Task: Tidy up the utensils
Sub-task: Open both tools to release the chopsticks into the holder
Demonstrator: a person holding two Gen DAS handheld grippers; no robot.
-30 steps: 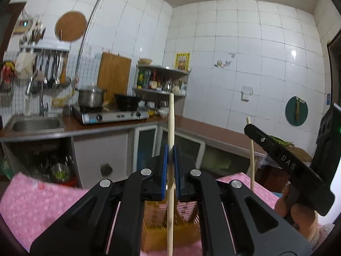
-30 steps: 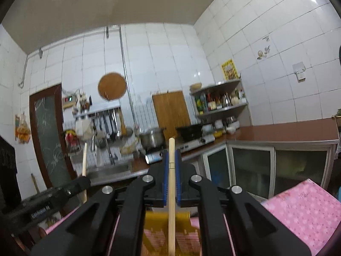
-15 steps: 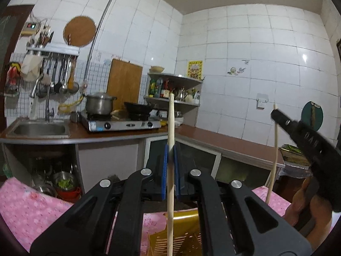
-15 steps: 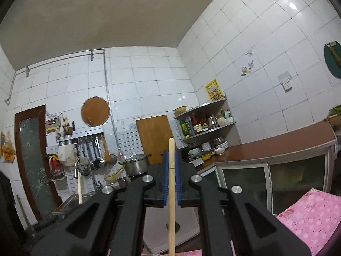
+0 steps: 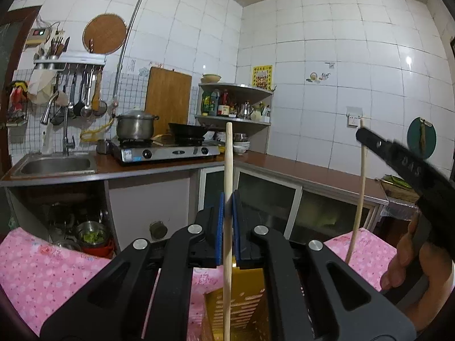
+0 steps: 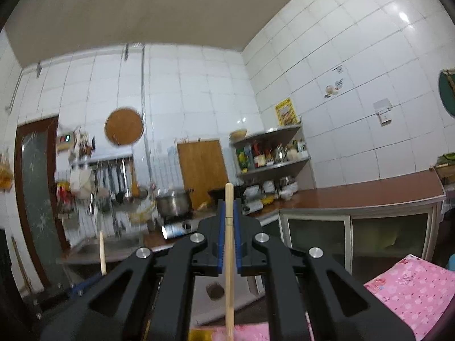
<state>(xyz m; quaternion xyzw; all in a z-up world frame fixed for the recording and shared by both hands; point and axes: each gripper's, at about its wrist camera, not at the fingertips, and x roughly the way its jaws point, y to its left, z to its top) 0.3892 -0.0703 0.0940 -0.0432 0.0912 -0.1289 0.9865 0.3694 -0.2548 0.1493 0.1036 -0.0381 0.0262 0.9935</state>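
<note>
Far left in the left wrist view, steel sink (image 5: pixel 58 164) in the counter, then stove (image 5: pixel 167 152) with pot (image 5: pixel 136 126). In the middle, left gripper (image 5: pixel 227 227) clamped tight on upright wooden chopstick (image 5: pixel 228 187), just above yellow slotted basket (image 5: pixel 236 309) on pink cloth (image 5: pixel 42 272). At the right, right gripper (image 5: pixel 362 137) in a hand (image 5: pixel 409 258), closed on second chopstick (image 5: pixel 359 196), upright, lower end over the cloth beside the basket. In the right wrist view, same second chopstick pinched between blue pads (image 6: pixel 237 241).

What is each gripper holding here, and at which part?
Each holds one wooden chopstick upright: the left gripper on its chopstick and the right gripper on its chopstick, both gripped below the top end.
</note>
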